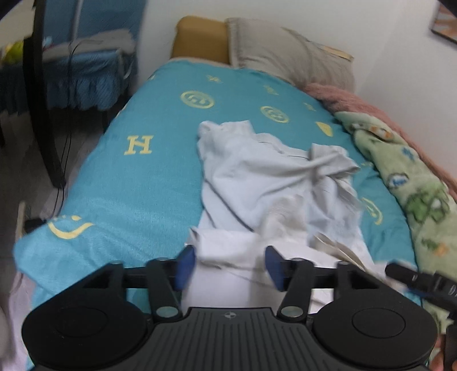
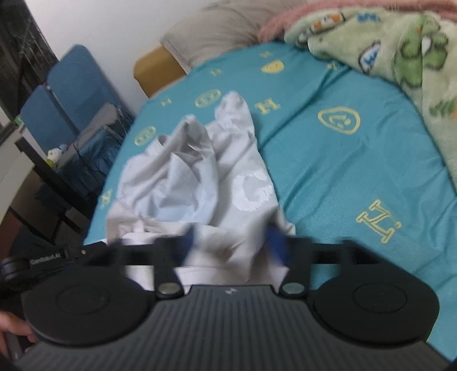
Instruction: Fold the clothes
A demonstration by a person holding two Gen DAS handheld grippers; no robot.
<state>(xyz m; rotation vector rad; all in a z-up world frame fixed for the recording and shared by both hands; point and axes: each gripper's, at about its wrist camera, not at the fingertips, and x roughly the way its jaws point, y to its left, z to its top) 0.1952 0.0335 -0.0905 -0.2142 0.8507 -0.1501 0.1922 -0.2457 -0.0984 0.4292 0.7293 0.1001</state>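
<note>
1. White garment [image 1: 274,182] lies crumpled on the teal bedspread [image 1: 137,182], its near hem between and just ahead of both claws.
2. Left gripper [image 1: 230,266]: blue pads spread apart, gripping nothing, cloth beneath.
3. Right gripper [image 2: 232,247]: jaws wide, blurred, holding nothing.
4. Green blanket [image 2: 400,57] lies ahead and right.

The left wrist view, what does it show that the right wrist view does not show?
Only the left wrist view: a dark curved stand on the floor beside the bed and a picture frame corner on the wall.
Only the right wrist view: white embroidered letters on the garment.
Both share: the crumpled white garment on the teal bedsheet, the green cartoon blanket, the grey pillow, and each view's own open tool, left and right, over the cloth.
</note>
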